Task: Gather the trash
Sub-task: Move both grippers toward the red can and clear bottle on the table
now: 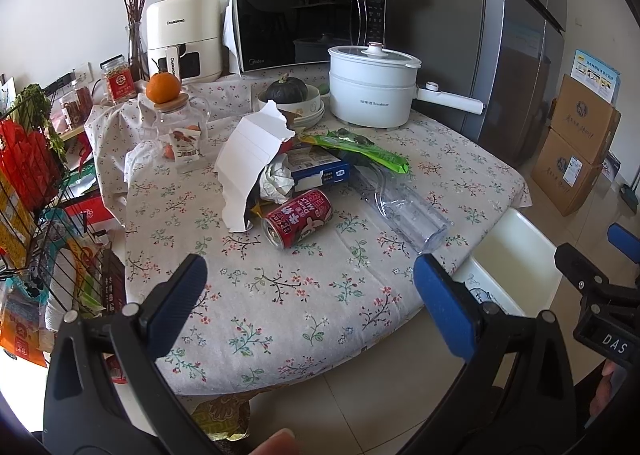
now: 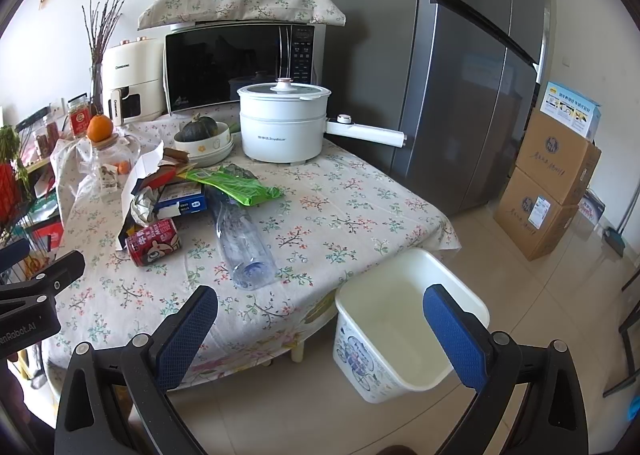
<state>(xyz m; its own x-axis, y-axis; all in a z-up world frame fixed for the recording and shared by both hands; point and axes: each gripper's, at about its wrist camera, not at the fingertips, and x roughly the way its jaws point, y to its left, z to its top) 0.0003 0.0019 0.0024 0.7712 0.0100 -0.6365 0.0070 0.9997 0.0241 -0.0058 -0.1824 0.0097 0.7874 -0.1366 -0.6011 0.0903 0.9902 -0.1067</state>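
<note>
Trash lies on the floral tablecloth (image 1: 280, 295): a red can (image 1: 298, 217) on its side, a clear plastic bottle (image 1: 404, 207), a torn white paper bag (image 1: 250, 163), crumpled paper (image 1: 276, 181), a blue box (image 1: 320, 169) and a green wrapper (image 1: 360, 151). The same can (image 2: 154, 242), bottle (image 2: 242, 239) and wrapper (image 2: 236, 185) show in the right wrist view. An empty white bin (image 2: 408, 319) stands on the floor by the table's right edge. My left gripper (image 1: 312, 303) is open over the table's near edge. My right gripper (image 2: 320, 331) is open, in front of the bin.
A white electric pot (image 1: 372, 89), a bowl with a squash (image 1: 290, 97), a glass jar topped by an orange (image 1: 178, 115), a microwave (image 1: 308, 27) and an air fryer (image 1: 184, 43) stand at the back. A wire rack (image 1: 36, 207) is left, a fridge (image 2: 460, 75) and cartons (image 2: 548, 183) right.
</note>
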